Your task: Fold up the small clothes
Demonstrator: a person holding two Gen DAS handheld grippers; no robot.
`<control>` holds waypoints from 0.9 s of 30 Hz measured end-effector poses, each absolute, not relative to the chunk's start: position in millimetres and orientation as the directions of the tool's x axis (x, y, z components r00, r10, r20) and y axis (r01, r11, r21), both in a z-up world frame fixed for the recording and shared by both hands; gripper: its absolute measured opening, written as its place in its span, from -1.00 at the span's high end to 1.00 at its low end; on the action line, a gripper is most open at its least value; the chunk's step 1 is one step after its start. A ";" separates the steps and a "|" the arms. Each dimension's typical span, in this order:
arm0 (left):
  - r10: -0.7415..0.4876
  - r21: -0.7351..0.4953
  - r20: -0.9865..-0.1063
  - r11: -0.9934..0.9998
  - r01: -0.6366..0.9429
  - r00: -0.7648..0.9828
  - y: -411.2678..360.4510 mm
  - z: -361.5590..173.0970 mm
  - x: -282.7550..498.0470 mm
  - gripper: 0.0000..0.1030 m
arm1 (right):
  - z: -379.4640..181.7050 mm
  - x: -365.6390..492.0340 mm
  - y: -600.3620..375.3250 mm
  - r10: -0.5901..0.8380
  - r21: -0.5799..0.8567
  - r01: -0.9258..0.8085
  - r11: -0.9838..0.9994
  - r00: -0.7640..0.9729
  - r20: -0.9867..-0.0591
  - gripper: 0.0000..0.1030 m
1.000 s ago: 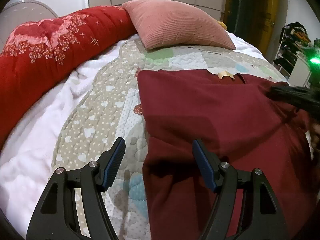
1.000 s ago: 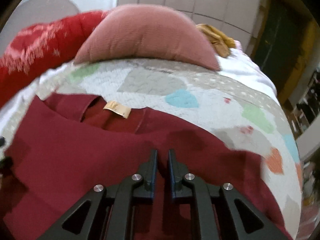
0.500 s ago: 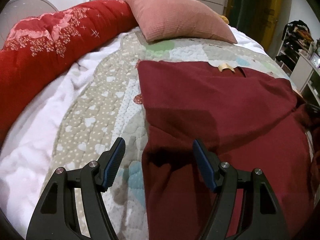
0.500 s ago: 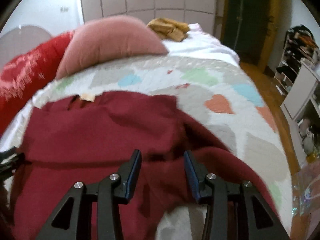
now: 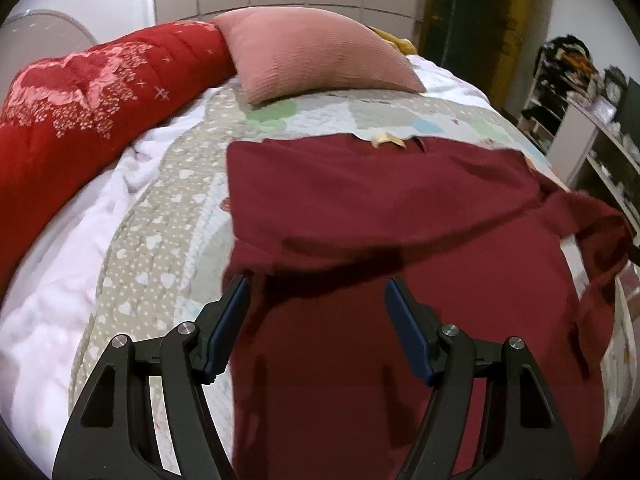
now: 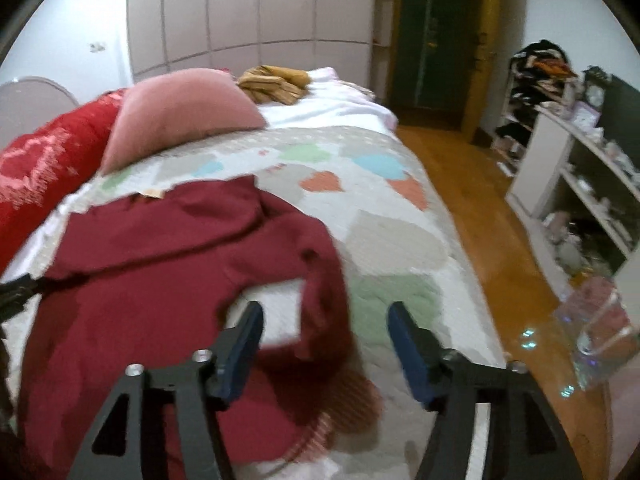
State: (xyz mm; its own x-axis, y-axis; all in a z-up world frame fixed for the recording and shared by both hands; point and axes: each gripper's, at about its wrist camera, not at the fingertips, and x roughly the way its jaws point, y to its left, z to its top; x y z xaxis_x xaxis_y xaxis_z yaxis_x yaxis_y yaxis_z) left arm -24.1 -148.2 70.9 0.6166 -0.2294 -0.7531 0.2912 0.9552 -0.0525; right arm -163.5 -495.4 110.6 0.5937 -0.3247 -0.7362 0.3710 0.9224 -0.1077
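Note:
A dark red garment [image 5: 380, 240] lies spread on the patterned quilt [image 5: 160, 264], its tan neck label [image 5: 386, 140] at the far edge. Its top part is folded over the body. My left gripper [image 5: 318, 300] is open and empty, above the garment's left side. In the right wrist view the garment [image 6: 140, 280] lies to the left with a sleeve [image 6: 320, 264] bent over on the quilt [image 6: 400, 240]. My right gripper [image 6: 326, 330] is open and empty, above that sleeve and the garment's right edge.
A pink pillow [image 5: 316, 56] and a red duvet [image 5: 80, 112] lie at the bed's far side. A yellow cloth [image 6: 276, 82] sits behind the pillow. Wooden floor [image 6: 480, 216], white shelves [image 6: 580, 184] and a clear container [image 6: 596, 332] are right of the bed.
My right gripper opened, let go of the garment and drew back to the right. My left gripper stayed open and shifted right over the garment's left side.

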 end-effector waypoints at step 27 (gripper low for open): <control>-0.236 -0.066 -0.761 0.955 0.290 0.604 -149.6 67.9 -35.7 -0.36 | 131.9 -207.0 -553.0 -0.508 -0.116 0.569 0.814 0.600 -0.619 0.85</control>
